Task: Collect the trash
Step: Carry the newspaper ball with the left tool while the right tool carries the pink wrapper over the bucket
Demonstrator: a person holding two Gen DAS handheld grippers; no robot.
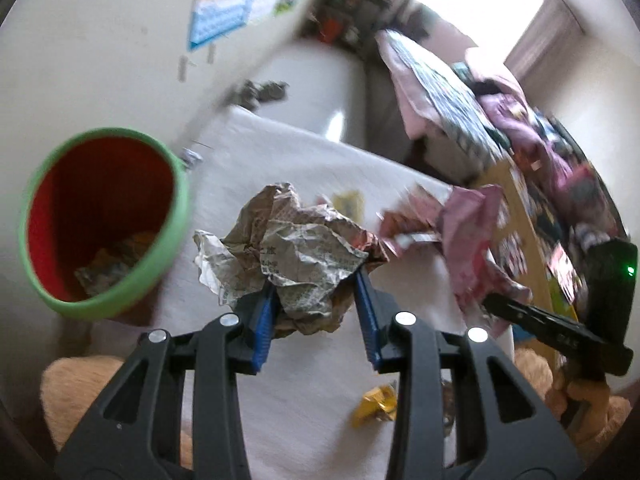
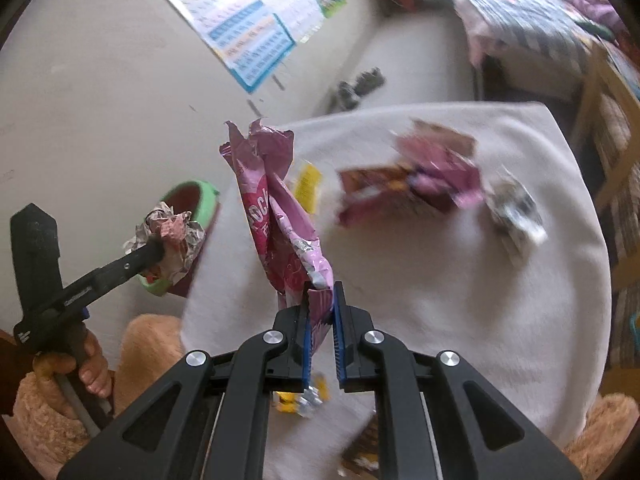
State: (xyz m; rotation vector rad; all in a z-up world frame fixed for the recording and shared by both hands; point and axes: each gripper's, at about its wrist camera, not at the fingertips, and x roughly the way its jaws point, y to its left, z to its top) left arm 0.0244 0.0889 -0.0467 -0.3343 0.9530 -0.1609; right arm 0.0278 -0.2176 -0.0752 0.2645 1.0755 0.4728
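Note:
My left gripper (image 1: 316,296) is shut on a crumpled newspaper ball (image 1: 296,248) and holds it above the white table (image 1: 304,152), to the right of a red bin with a green rim (image 1: 104,220). The bin holds some crumpled paper at its bottom. My right gripper (image 2: 322,296) is shut on a pink snack wrapper (image 2: 276,204) that stands up from the fingers above the table (image 2: 460,280). The right wrist view also shows the left gripper (image 2: 160,256) with the newspaper ball (image 2: 172,236) near the bin (image 2: 192,200).
More wrappers lie on the table: a brown and pink pack (image 2: 412,184), a silver one (image 2: 516,212), a yellow slip (image 2: 308,180) and a yellow wrapper (image 1: 376,404) near the front edge. A cluttered bed (image 1: 460,92) stands behind. Posters (image 2: 248,36) hang on the wall.

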